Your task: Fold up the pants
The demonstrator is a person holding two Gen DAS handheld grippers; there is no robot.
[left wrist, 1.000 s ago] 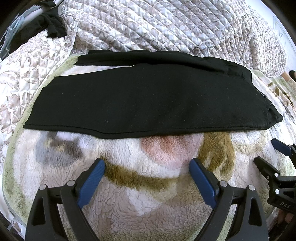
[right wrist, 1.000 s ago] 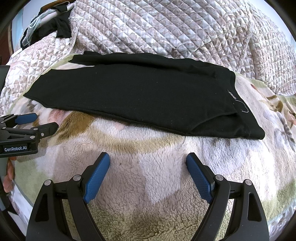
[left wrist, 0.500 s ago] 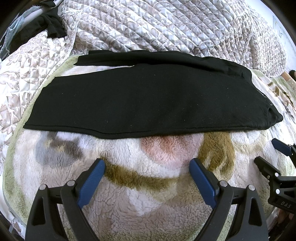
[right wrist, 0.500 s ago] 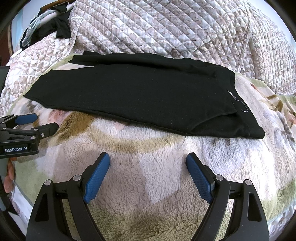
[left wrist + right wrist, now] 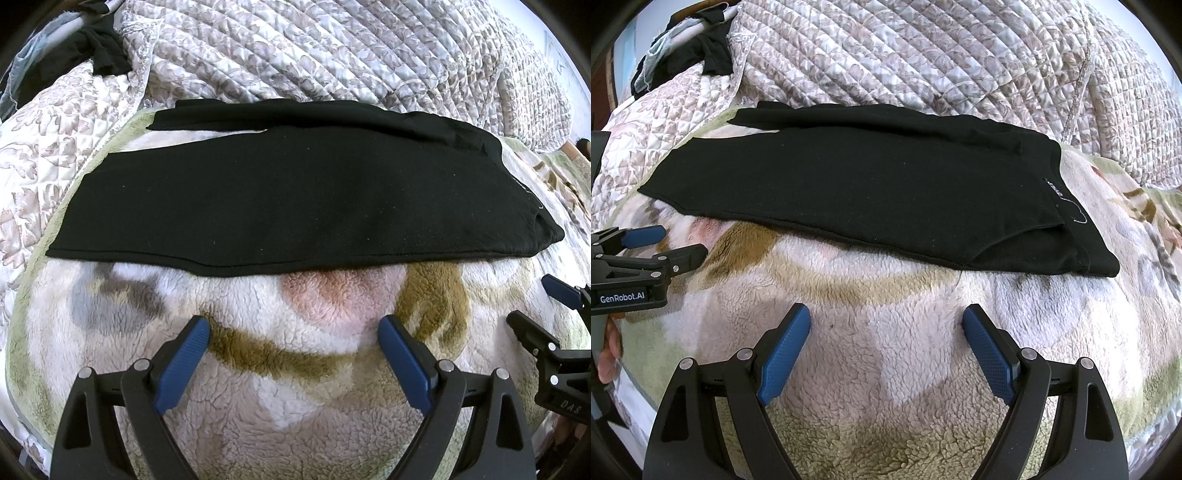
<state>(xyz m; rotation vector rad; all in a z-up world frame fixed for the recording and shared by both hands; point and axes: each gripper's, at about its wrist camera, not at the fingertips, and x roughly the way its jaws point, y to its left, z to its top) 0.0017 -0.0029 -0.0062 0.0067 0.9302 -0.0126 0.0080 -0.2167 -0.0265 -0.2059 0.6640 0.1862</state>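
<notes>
Both the left gripper (image 5: 293,325) and right gripper (image 5: 886,314) hovered spread wide and empty over the fleece blanket (image 5: 886,369), near the black pants (image 5: 288,199) lying flat farther back. The left unit read "GenRobot.AI".

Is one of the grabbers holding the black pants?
No, both the left gripper and right gripper are open above the blanket, short of the pants.

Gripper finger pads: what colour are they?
Blue textured pads on black arms, clearest in the right wrist view.

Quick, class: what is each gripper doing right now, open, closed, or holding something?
Left gripper: open, holding nothing, short of the black pants.
Right gripper: open, holding nothing.
</notes>
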